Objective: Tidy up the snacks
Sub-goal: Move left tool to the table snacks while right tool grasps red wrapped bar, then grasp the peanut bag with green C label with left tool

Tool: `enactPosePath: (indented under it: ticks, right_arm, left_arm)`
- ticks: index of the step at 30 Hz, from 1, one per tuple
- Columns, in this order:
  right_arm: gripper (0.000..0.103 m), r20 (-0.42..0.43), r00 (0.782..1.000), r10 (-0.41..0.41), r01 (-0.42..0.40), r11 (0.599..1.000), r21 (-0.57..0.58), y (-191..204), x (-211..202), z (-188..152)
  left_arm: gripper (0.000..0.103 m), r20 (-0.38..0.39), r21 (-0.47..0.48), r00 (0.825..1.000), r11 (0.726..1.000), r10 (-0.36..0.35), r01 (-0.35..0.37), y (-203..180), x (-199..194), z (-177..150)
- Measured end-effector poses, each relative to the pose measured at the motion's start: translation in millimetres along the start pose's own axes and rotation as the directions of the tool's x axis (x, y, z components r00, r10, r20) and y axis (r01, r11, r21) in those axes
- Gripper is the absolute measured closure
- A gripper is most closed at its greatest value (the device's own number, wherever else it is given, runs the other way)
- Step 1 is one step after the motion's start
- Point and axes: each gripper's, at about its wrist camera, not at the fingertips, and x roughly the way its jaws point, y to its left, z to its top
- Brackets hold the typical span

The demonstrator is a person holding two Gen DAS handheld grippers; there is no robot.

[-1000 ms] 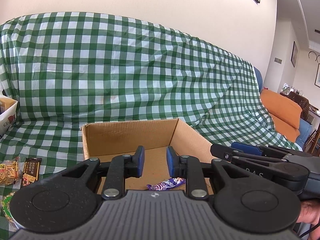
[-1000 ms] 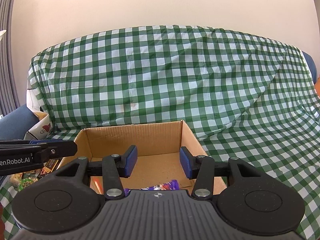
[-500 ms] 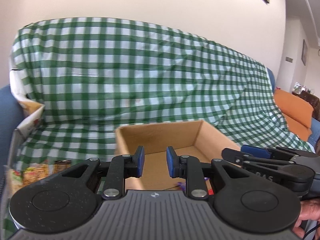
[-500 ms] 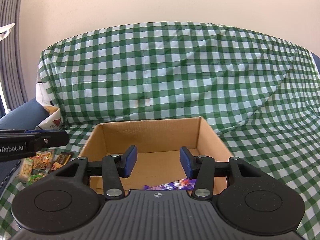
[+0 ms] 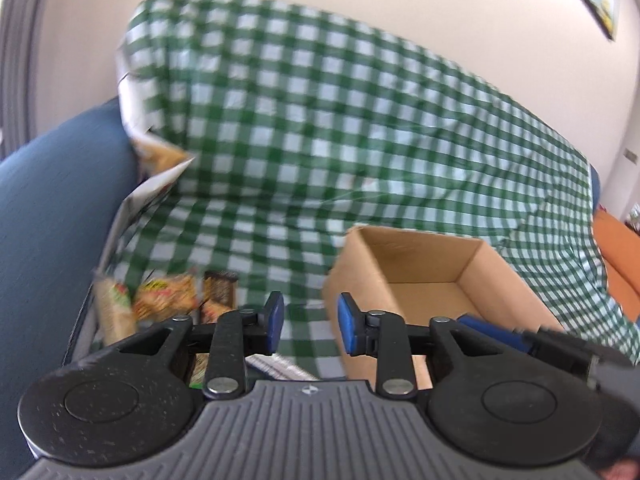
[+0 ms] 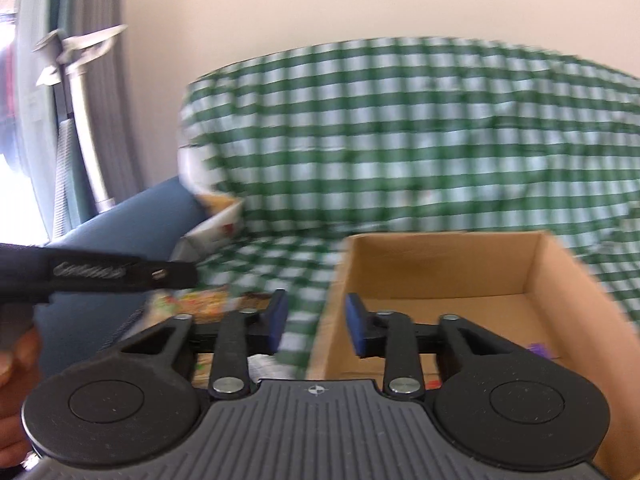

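Now left gripper (image 5: 308, 328) opening, empty, snack packets (image 5: 168, 300) far-left. Right gripper (image 6: 316, 326) closing, empty, by cardboard box (image 6: 440, 272).

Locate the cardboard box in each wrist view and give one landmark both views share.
Left wrist: the cardboard box sits right of centre, open, behind the right fingertip.
Right wrist: the cardboard box fills the lower right, open, a purple wrapper inside.
Shared landmark: the green checked cloth behind it.
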Motion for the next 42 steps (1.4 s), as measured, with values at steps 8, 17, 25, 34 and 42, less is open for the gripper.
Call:
enactPosePath:
  ticks: [8, 17, 25, 34, 42]
  right_arm:
    - [0.075, -0.150, 0.974, 0.171, -0.183, 0.981, -0.072, 65, 36, -18]
    - [0.050, -0.303, 0.931, 0.205, -0.254, 0.958, -0.132, 84, 68, -57]
    - [0.046, -0.374, 0.911, 0.175, -0.257, 0.949, -0.184, 91, 91, -77]
    - [0.043, -0.477, 0.863, 0.166, -0.290, 0.937, -0.197, 93, 106, -94]
    - [0.054, -0.474, 0.863, 0.176, -0.309, 0.925, -0.219, 92, 101, -93]
  left_arm:
    - [0.043, -0.127, -0.176, 0.992, 0.984, 0.004, -0.027, 60, 17, -12]
    - [0.017, -0.239, -0.256, 0.969, 0.958, 0.067, -0.129, 98, 53, -28]
    - [0.015, -0.278, -0.220, 0.955, 0.961, 0.104, -0.168, 107, 82, -44]
    - [0.015, -0.281, -0.144, 0.954, 0.979, 0.101, -0.146, 107, 108, -64]
    - [0.014, -0.262, -0.093, 0.960, 0.987, 0.101, -0.130, 99, 120, -68]
